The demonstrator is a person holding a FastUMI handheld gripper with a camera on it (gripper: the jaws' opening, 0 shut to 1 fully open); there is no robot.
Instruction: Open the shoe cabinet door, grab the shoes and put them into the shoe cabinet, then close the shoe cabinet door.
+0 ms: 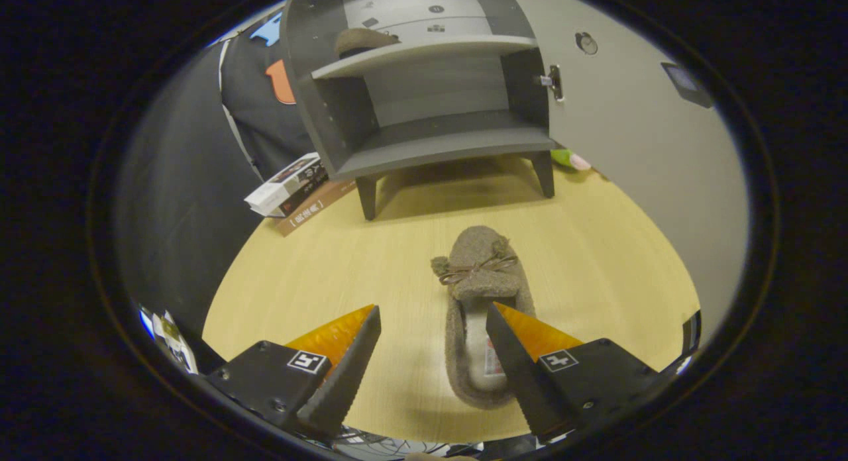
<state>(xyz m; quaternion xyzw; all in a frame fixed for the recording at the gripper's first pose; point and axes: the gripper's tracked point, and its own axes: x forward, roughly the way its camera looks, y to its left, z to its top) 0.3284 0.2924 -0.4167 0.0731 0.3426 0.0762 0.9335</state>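
Spread tool (pixel 434 315) above fuzzy grey slipper (pixel 481 295) (bow-tied toe).

A grey, fuzzy slipper with a thin brown bow (pixel 478 295) lies flat on the light wooden tabletop, toe pointing at the dark grey, two-shelf shoe cabinet on short legs (pixel 424 97), well in front of it. The cabinet's pale grey door (pixel 636 136) is swung open. A matching grey slipper (pixel 364 42) rests on the cabinet's upper shelf, at its left end.

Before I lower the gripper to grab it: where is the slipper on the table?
The grey slipper lies on the wooden table before the open cabinet, heel partly under the open gripper's right finger.
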